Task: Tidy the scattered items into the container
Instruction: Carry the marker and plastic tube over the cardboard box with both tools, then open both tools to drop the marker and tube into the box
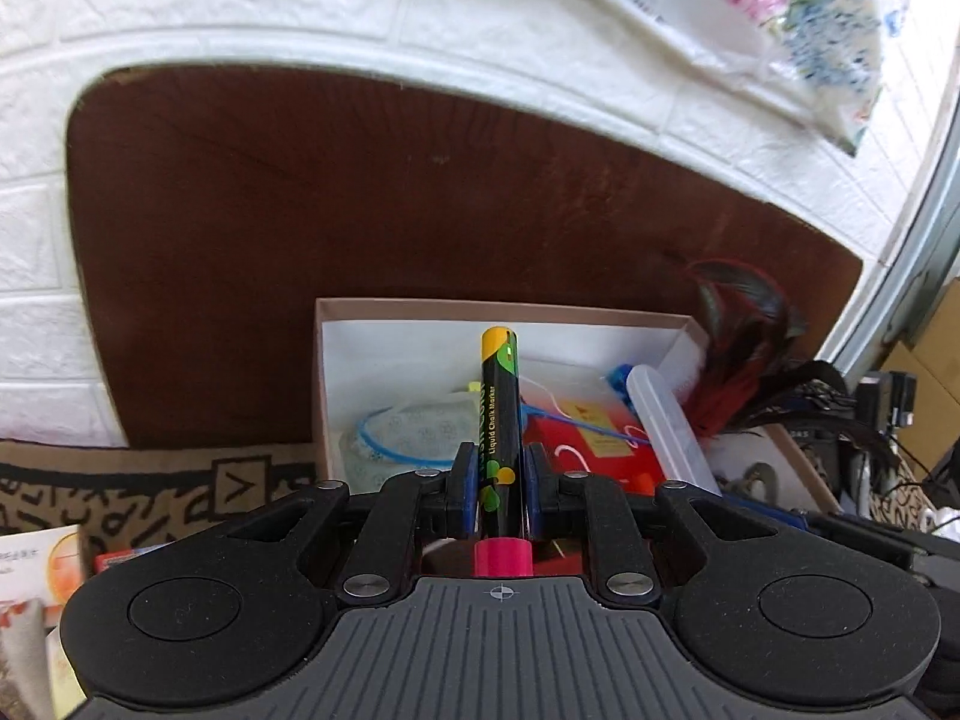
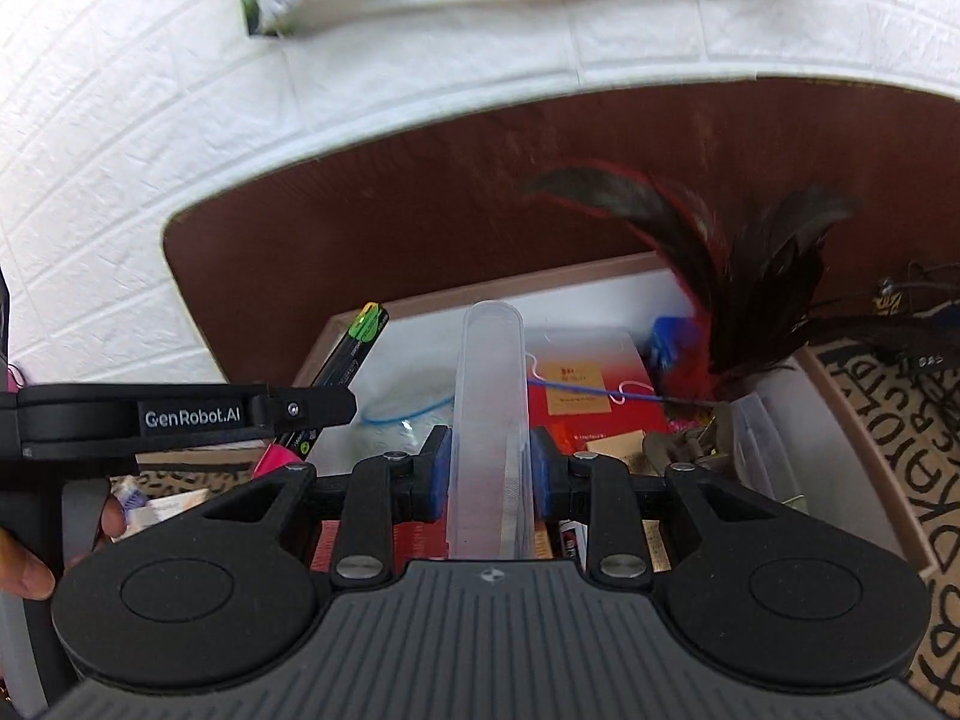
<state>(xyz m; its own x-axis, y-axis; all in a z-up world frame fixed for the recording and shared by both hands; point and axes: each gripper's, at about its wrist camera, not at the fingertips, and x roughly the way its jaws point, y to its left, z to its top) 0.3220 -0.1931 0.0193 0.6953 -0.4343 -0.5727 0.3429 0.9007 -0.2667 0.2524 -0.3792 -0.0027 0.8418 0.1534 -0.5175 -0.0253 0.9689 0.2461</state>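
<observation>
Black feathers [image 2: 750, 276] crowd the box [image 2: 864, 420] beside the right gripper's [image 2: 489, 468] tube [image 2: 491, 420].

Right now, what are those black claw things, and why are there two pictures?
They are two grabbers, each held in a person's hand, no robot. Each has a camera looking along its two fingers, so you get one picture per grabber.

The left grabber is shut on a marker with a pink end. The right grabber is shut on a clear tube. In the right picture you also see the left grabber from the side, carrying the marker.

Both hang over an open box with white walls. Inside lie a red packet, a dotted pouch and dark feathers. The box sits on a patterned cloth before a brown board.
</observation>
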